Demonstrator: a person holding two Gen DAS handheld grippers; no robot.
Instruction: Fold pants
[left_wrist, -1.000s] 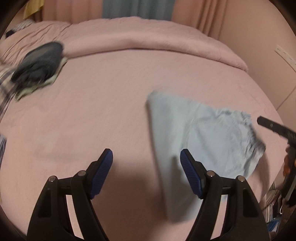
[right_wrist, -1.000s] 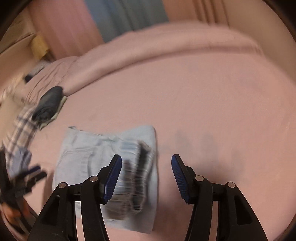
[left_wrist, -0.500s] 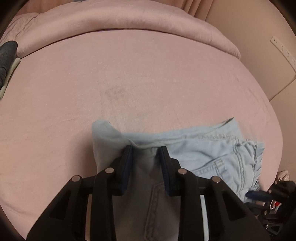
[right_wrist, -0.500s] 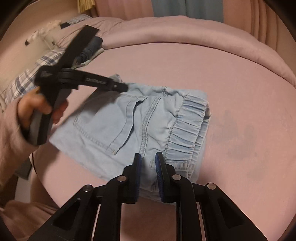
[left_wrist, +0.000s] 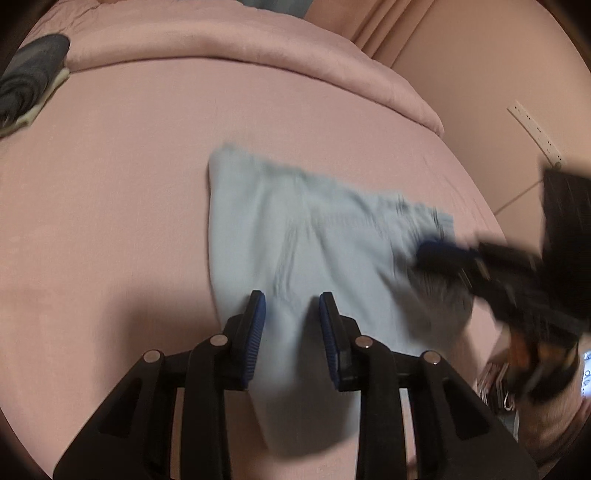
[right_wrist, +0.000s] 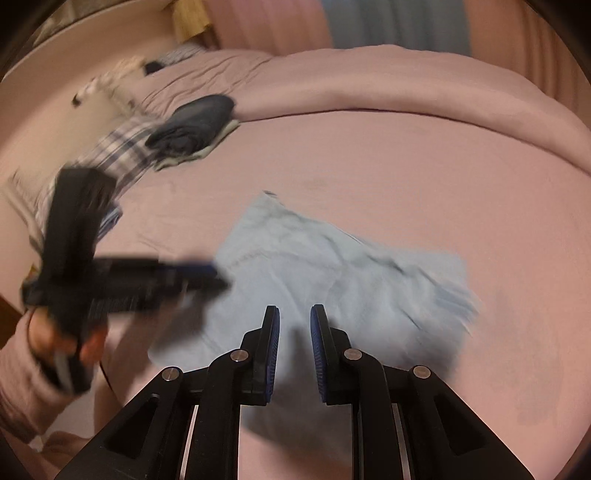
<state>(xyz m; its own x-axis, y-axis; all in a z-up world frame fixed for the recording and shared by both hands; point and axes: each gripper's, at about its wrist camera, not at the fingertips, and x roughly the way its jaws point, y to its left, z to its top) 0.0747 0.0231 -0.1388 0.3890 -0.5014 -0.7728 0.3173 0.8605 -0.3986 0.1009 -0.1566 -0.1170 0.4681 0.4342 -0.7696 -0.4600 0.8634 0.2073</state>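
The light blue denim pants (left_wrist: 306, 236) lie folded into a small bundle on the pink bed; they also show in the right wrist view (right_wrist: 343, 280). My left gripper (left_wrist: 291, 317) hovers over the near edge of the bundle, its blue pads apart with nothing between them. My right gripper (right_wrist: 294, 325) is above the bundle's near side, pads a small gap apart and empty. The left gripper also shows blurred in the right wrist view (right_wrist: 207, 277), and the right gripper blurred in the left wrist view (left_wrist: 436, 251).
A pile of folded dark clothes (right_wrist: 195, 125) sits at the bed's far left, next to plaid fabric (right_wrist: 110, 151). A rolled pink duvet (left_wrist: 236, 40) runs along the far side. The bed's edge and a wall (left_wrist: 491, 92) are to the right.
Both grippers were shut on the pants half a second ago; now both have let go and pulled back, jaws partly open. The pants lie flat on the bed.
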